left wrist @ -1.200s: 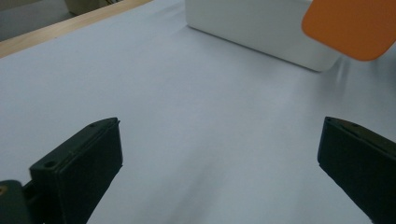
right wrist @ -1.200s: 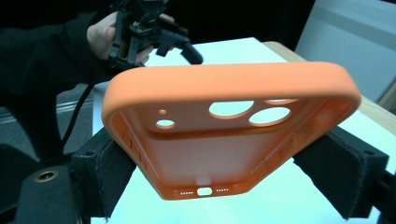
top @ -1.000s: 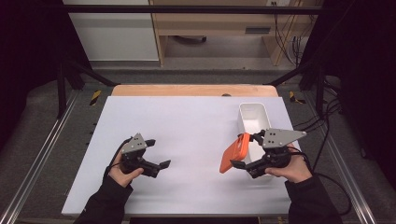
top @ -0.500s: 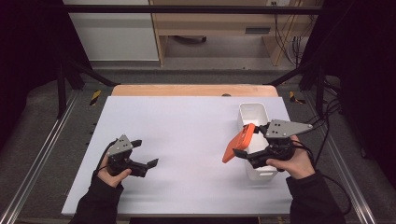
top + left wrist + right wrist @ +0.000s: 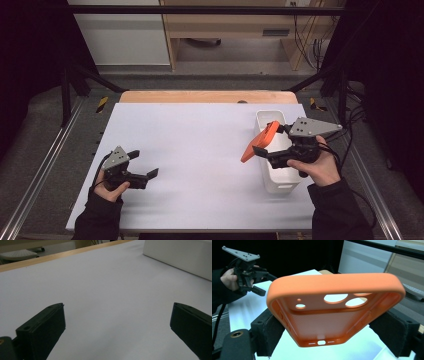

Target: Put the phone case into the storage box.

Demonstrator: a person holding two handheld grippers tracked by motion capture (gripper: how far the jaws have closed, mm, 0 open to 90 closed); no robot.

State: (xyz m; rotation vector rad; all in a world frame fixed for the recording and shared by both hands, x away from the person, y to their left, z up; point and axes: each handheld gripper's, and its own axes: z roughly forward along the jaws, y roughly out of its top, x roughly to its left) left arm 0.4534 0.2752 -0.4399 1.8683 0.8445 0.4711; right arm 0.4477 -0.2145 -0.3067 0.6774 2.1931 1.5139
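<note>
The right gripper (image 5: pixel 334 340) has its two padded jaws closed on the long edges of an orange phone case (image 5: pixel 334 307), held with its open inner side toward the gripper's camera and its camera cut-outs at the far end. Seen from above, the right gripper (image 5: pixel 263 150) carries the phone case (image 5: pixel 259 141) tilted, its upper end over the rim of the white bin (image 5: pixel 265 119) at the right of the table (image 5: pixel 200 135), where a second ago it hung lower and further out over the white surface, clear of the bin; the lift and shift to the right suggest that the case is being brought over the bin for dropping in. The left gripper (image 5: pixel 117 327) stands with its jaws wide apart and nothing between them, bare tabletop beyond and a wall of the bin (image 5: pixel 180 255) at the far right. From above, the left gripper (image 5: pixel 142 170) now lies near the table's left edge, having drawn back leftward from the middle, which leaves the work to the right hand (image 5: pixel 320 167)
</note>
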